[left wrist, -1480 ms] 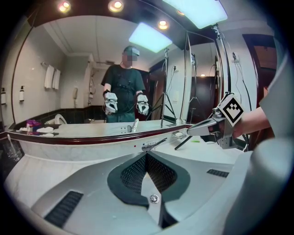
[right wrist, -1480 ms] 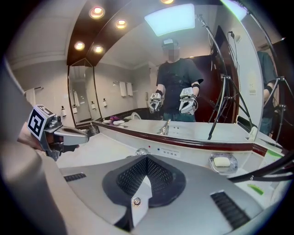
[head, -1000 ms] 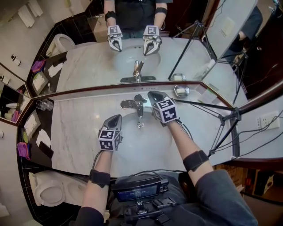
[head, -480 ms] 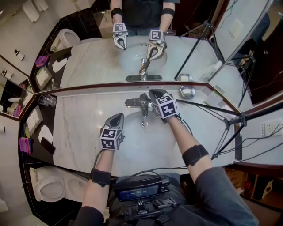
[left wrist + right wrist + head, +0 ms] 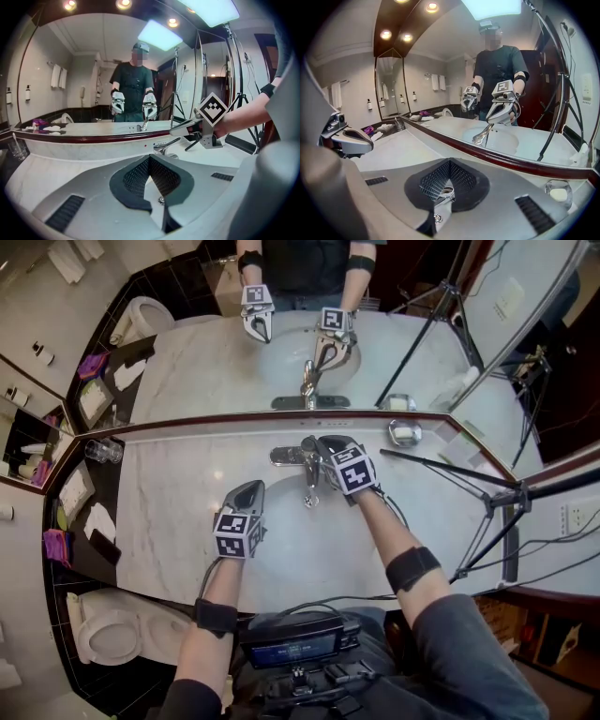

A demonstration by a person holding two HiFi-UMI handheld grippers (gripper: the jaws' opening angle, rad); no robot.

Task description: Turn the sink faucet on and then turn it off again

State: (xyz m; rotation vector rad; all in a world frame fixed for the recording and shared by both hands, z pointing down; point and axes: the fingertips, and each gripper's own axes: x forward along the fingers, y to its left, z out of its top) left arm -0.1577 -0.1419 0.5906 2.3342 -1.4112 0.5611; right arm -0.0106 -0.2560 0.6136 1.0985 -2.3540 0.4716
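Step in hand, as judged: faucet [image 5: 305, 465] lever [image 5: 444, 196] to be worked by right gripper [image 5: 322, 442].
- Right jaws pressed together, nothing pinched.
- Lever glimpsed just past tips in right gripper view; contact not confirmed.
- Advised: closed tips set on lever end, pushed slowly along its swing, slip off chrome guarded against.
- Water flow not discernible.
- Faucet at back of basin [image 5: 281, 531], centre of head view.

Pose:
- Right forearm stretched in from lower right, gripper pitched down.
- Left gripper [image 5: 250, 487] closed, empty, held over basin left of centre, apart from faucet.

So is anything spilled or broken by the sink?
Nothing stands out. The marble counter looks dry and tidy, the faucet stands straight over the basin, and the soap dish and glass sit neatly by the mirror. No running water shows.
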